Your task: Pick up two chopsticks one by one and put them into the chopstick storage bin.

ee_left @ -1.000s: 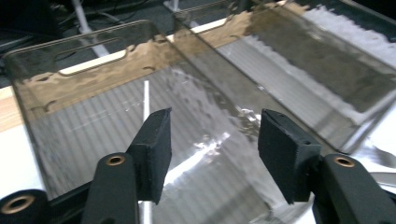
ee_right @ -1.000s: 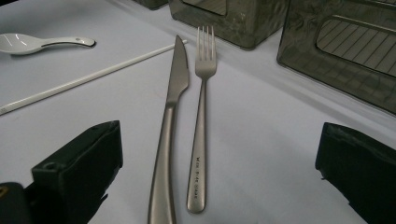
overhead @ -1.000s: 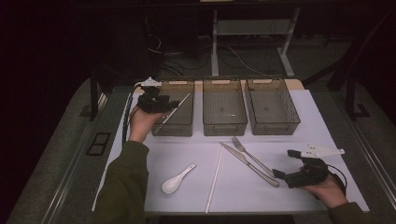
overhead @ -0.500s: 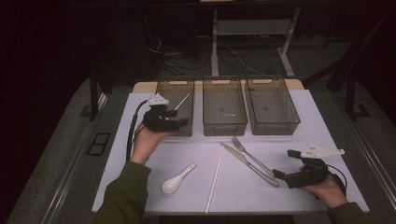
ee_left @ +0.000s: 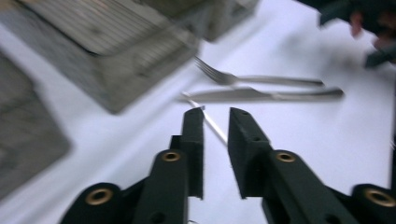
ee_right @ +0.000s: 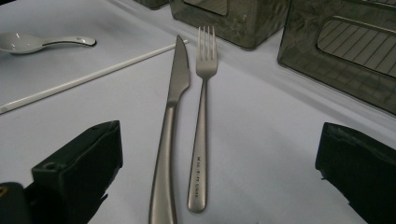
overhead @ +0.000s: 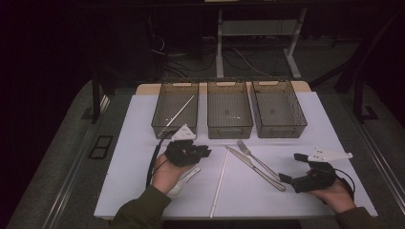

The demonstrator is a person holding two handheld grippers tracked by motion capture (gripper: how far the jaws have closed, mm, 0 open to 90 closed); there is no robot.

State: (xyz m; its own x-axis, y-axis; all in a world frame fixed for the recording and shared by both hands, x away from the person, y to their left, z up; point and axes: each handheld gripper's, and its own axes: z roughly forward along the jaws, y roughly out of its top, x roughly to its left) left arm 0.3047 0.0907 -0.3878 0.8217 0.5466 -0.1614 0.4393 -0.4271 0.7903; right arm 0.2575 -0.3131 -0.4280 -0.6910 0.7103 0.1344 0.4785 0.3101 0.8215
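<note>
Three mesh bins stand in a row at the table's far edge in the high view; the left gripper hangs over the white chopstick, beside the spoon. Its own view (blurred) shows the jaws just closing, narrow, nothing pinched, with that chopstick on the cloth beyond their tips. From the right gripper's view, jaws wide apart frame the knife and fork, which lie untouched.

Left tongs hover low, jaws just closing to a narrow empty gap; right tongs gape wide.
</note>
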